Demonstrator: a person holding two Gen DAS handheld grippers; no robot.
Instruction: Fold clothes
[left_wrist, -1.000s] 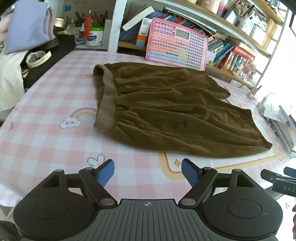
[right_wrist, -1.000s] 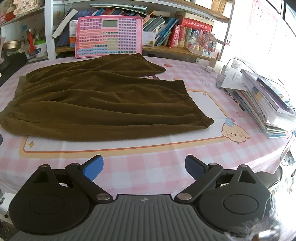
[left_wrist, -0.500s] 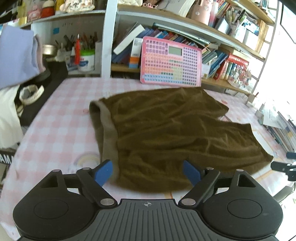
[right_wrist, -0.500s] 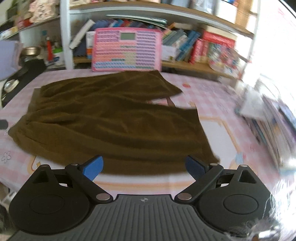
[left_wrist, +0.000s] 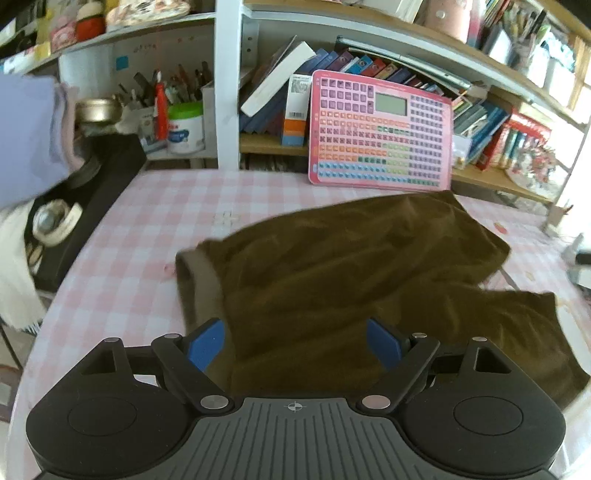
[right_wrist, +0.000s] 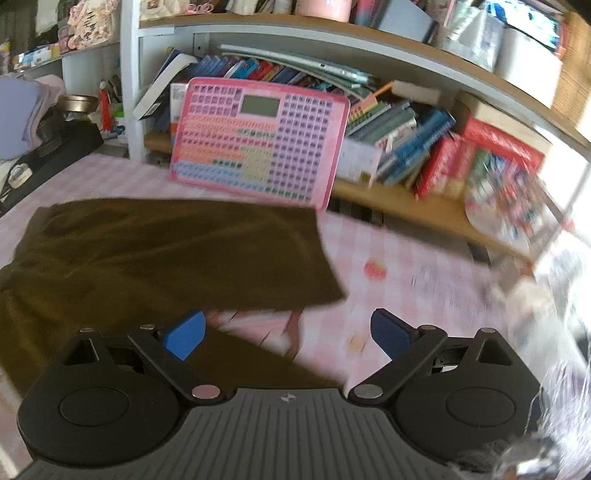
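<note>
Above the brown trousers (left_wrist: 351, 280), both the left tool (left_wrist: 295, 341) and right tool (right_wrist: 288, 332) gape wide, gripping nothing.

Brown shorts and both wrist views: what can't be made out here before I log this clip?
- Brown shorts: near hem hidden behind the left gripper body, left wrist view.
- Shorts, right wrist view: waistband end cut off by the left edge.
- Right side of the table, right wrist view: smeared by motion blur, things there unreadable.
- Right gripper: open, nothing between its fingers.
</note>
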